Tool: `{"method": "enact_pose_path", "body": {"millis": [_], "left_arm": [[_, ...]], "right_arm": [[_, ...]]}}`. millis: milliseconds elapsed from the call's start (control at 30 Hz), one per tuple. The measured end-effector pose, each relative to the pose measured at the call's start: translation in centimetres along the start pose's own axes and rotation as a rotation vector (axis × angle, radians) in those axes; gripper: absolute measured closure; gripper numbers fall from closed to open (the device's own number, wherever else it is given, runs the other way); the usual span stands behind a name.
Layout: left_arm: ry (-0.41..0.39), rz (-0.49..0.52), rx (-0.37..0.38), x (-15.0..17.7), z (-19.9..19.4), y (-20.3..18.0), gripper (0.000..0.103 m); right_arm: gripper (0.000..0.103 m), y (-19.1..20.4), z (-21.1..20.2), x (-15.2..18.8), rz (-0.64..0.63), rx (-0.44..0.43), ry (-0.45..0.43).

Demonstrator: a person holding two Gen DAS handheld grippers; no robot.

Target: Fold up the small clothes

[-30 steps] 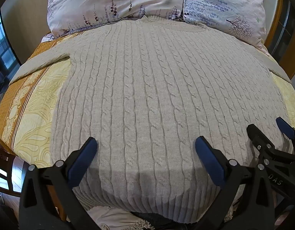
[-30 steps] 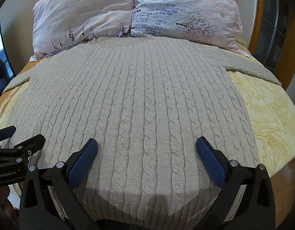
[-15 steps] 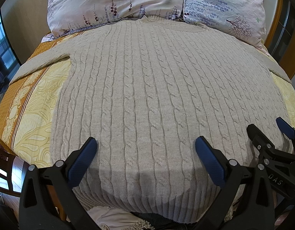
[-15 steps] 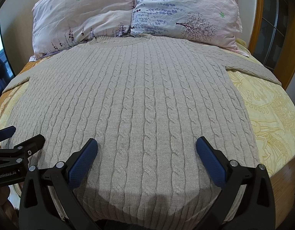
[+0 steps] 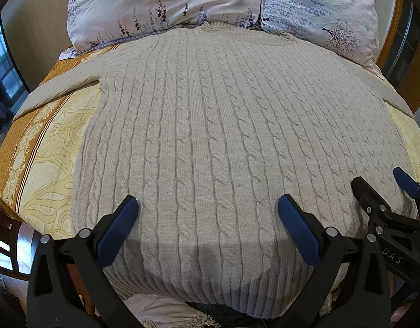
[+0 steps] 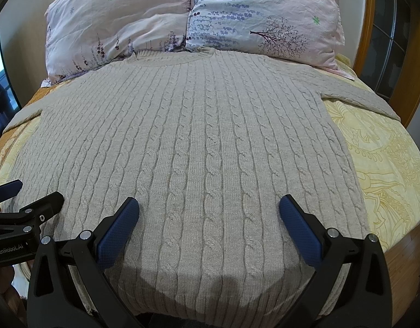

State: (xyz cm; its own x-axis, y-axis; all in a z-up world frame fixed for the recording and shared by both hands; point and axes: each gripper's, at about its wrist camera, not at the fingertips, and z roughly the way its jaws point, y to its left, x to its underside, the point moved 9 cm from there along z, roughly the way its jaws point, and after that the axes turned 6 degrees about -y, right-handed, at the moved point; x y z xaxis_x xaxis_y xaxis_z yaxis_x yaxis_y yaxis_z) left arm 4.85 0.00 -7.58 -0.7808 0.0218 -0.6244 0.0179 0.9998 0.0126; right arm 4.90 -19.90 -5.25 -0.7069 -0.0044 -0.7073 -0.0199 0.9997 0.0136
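sweater [image 5: 210, 142] flat on bed [image 5: 46, 164], collar at two pillows [image 6: 182, 19] behind it, sleeves out to both sides. left tongs [image 5: 207, 218] and right tongs [image 6: 210, 218] side by side over hem.

Left claw [image 5: 207, 213] and right claw [image 6: 208, 213], black frames, blue textured pads, silver screws, white lettering, possibly "GenRobot.AI"

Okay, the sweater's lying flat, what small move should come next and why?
Probably lower the open left tool onto the beige cable-knit sweater at its near hem and pinch: it lies flat and unfolded on the yellow patterned bedspread, neither tool gripping.
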Motion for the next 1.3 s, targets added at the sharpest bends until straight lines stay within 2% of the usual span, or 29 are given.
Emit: {"method": "enact_pose_path", "body": {"millis": [1300], "left_arm": [[0.018, 0.002, 0.001, 0.21, 0.15, 0.04, 0.002]], "right_arm": [[0.001, 0.26, 0.47, 0.19, -0.002, 0.001, 0.018]]}}
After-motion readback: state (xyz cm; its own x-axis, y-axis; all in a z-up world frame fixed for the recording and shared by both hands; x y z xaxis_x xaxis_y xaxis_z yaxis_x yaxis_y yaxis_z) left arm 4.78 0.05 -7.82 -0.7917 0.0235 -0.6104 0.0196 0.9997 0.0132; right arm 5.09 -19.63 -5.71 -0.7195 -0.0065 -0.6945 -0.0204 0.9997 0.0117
